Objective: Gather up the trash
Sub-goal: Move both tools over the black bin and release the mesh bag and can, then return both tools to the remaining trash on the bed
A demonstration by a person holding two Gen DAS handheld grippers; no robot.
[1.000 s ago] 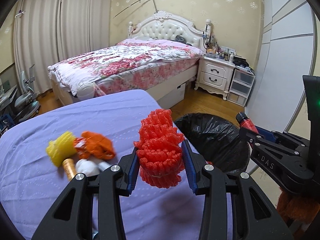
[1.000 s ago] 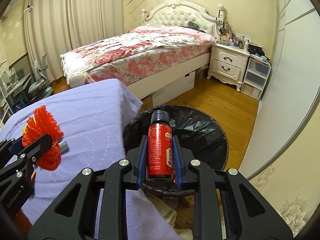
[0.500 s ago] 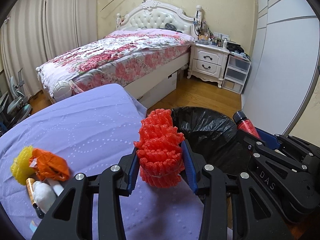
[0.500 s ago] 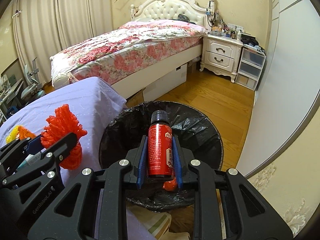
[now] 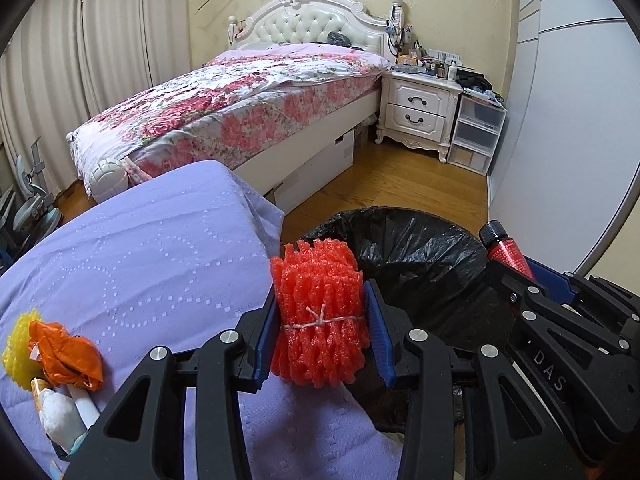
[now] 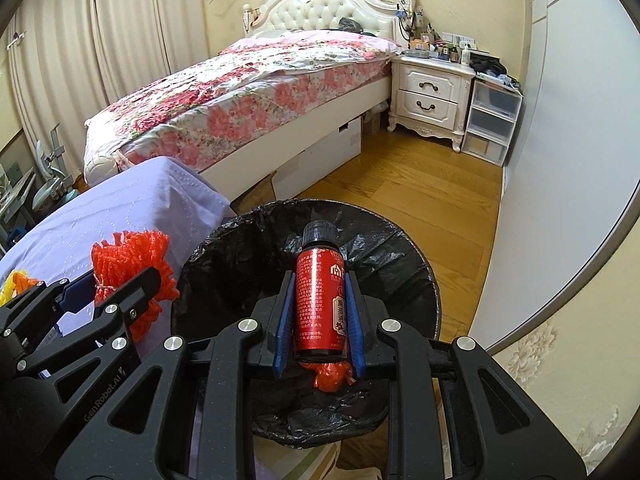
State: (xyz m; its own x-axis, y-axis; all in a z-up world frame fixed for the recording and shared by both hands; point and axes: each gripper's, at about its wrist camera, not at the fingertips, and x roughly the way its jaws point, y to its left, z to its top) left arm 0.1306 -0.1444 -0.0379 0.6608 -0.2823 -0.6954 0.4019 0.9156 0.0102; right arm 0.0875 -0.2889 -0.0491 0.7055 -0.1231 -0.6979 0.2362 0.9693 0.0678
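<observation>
My left gripper point(image 5: 320, 324) is shut on a red foam net bundle point(image 5: 320, 312) tied with string, held at the edge of the purple table point(image 5: 140, 256) beside the bin. My right gripper point(image 6: 319, 312) is shut on a small red bottle point(image 6: 319, 300) with a black cap, upright over the black-lined trash bin point(image 6: 260, 248). A red crumpled scrap point(image 6: 330, 376) lies in the bin below the bottle. The bin point(image 5: 420, 256) and the bottle point(image 5: 506, 250) show at right in the left wrist view. The foam bundle point(image 6: 132, 264) shows at left in the right wrist view.
More trash lies at the table's left: a yellow net point(image 5: 18, 344), an orange wrapper point(image 5: 68, 360) and white pieces point(image 5: 64, 412). A floral bed point(image 5: 240, 96), a white nightstand point(image 5: 420, 108) and plastic drawers point(image 5: 476, 136) stand beyond. Wooden floor point(image 6: 420, 200) surrounds the bin.
Both grippers have moved toward the bin and slightly down, each keeping its load. The bottle now hangs over the bin's opening, and the leftover trash has slid to the left edge of view.
</observation>
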